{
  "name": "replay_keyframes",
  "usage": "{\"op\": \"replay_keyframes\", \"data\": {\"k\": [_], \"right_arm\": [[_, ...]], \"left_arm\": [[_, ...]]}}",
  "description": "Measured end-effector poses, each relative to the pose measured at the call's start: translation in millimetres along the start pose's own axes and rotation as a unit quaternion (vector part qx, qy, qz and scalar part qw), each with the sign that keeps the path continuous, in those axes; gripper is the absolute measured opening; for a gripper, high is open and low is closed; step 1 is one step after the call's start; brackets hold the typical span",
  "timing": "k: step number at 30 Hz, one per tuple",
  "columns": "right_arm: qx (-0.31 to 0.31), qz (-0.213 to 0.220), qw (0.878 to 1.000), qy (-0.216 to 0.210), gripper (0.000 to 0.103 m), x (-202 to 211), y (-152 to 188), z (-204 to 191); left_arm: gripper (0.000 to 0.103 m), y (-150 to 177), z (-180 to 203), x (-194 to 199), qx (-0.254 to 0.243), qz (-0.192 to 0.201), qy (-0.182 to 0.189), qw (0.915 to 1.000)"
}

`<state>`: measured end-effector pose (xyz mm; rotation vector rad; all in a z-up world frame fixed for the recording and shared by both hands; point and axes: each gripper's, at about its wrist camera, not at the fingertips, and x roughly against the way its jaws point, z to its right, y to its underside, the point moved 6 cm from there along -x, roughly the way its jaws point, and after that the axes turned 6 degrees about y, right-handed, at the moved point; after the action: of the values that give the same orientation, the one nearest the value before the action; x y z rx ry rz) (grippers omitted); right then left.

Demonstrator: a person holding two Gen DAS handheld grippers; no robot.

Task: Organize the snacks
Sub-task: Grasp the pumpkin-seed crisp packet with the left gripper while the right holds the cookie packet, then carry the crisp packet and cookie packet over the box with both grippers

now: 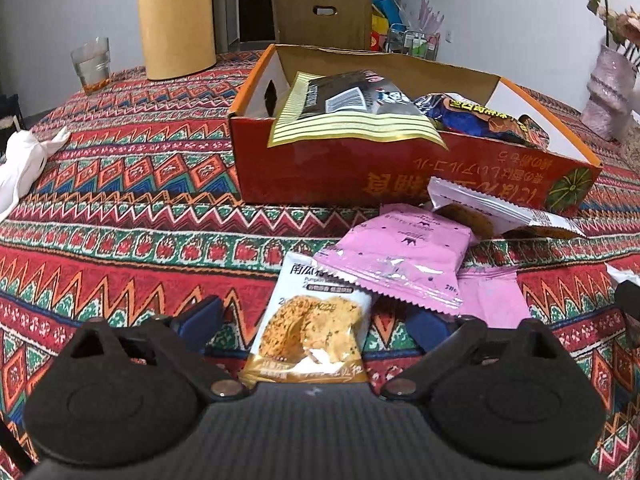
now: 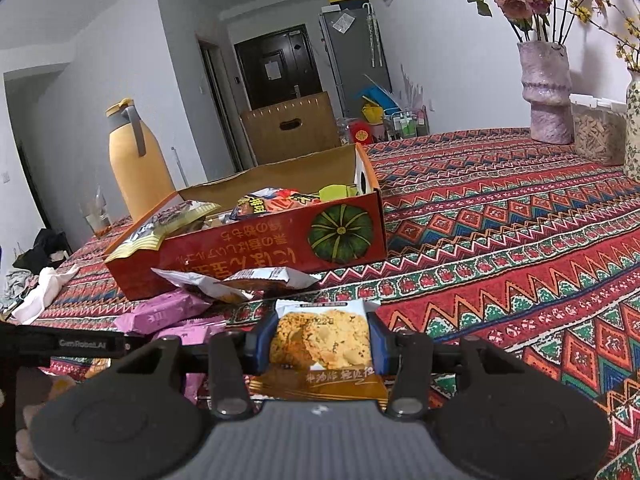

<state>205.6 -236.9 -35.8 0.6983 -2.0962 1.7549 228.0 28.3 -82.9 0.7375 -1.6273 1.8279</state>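
Squarely between the right tool pads — cookie packet, clamped.

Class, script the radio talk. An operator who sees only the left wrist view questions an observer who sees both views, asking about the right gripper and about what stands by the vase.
Operator: I see my left gripper open around a cookie packet. What is the right one doing?
Observer: The right gripper is shut on a second cookie packet.
Operator: What stands beside the vase?
Observer: A clear container of pale sticks stands just to its right.
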Motion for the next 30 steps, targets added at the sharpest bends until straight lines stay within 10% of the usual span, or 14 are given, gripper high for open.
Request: {"op": "replay_keyframes", "data": {"k": [6,30], "right_arm": [[0.000,0.000,1.000,-0.001,0.046,1.0,0.6,-0.7],[0.015,0.024,1.000,-0.008,0.046,23.7,-5.8,-12.4]], "left_arm": [[0.053,1.0,2.2,8.3,-0.016,0.017,0.014,0.9996],[0.045,4.8,-23.9,68.1,0.005,0.084,0.011,0.9964]]}}
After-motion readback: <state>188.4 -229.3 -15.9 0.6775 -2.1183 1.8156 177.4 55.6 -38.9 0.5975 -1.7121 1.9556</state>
